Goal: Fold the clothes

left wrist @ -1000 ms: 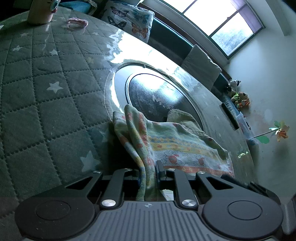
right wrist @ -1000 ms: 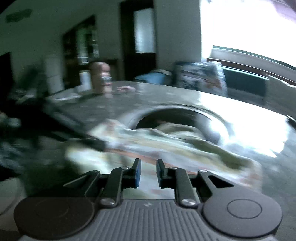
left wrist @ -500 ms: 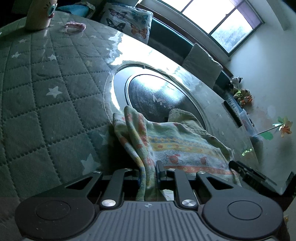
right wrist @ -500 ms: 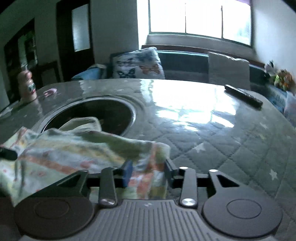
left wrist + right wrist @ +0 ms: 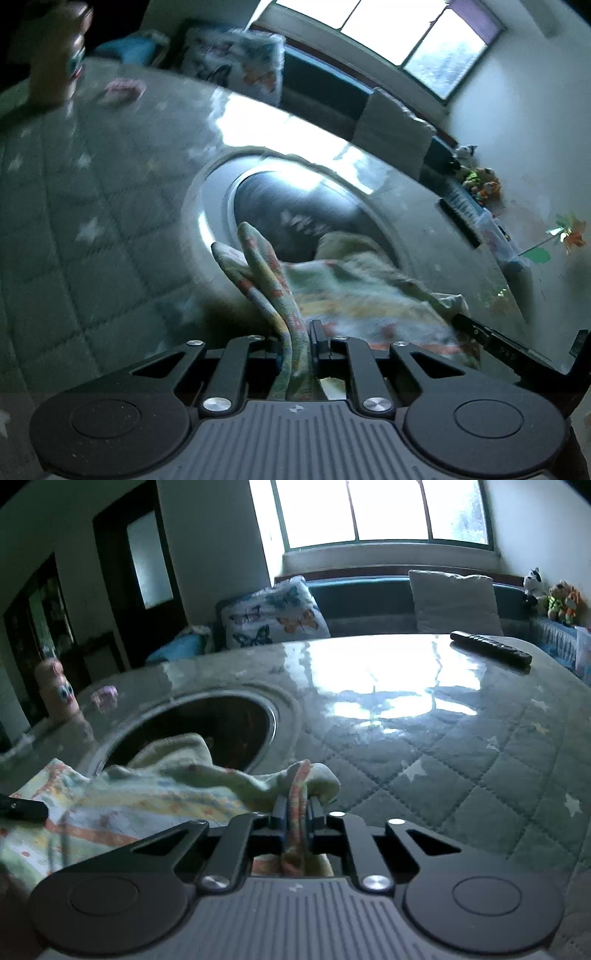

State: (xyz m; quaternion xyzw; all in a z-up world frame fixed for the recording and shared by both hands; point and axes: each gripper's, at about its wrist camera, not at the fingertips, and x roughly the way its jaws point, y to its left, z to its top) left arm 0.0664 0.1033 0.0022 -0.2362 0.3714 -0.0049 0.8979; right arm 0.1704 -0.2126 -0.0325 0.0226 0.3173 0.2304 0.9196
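Left wrist view, blurred: left gripper (image 5: 295,341) clamped on a bunched edge of the patterned garment (image 5: 354,295), which drapes across the quilted table (image 5: 74,229) beside the round dark inset (image 5: 295,206); contact there probably partial.

Right wrist view: right gripper (image 5: 295,808), jaws just closed, pinches the garment's (image 5: 155,797) other corner. Remote (image 5: 491,648) lies well apart.

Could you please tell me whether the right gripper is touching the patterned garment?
Touching. The right wrist view shows the right gripper, whose jaws have just been closing, clamped on a bunched edge of the patterned garment.
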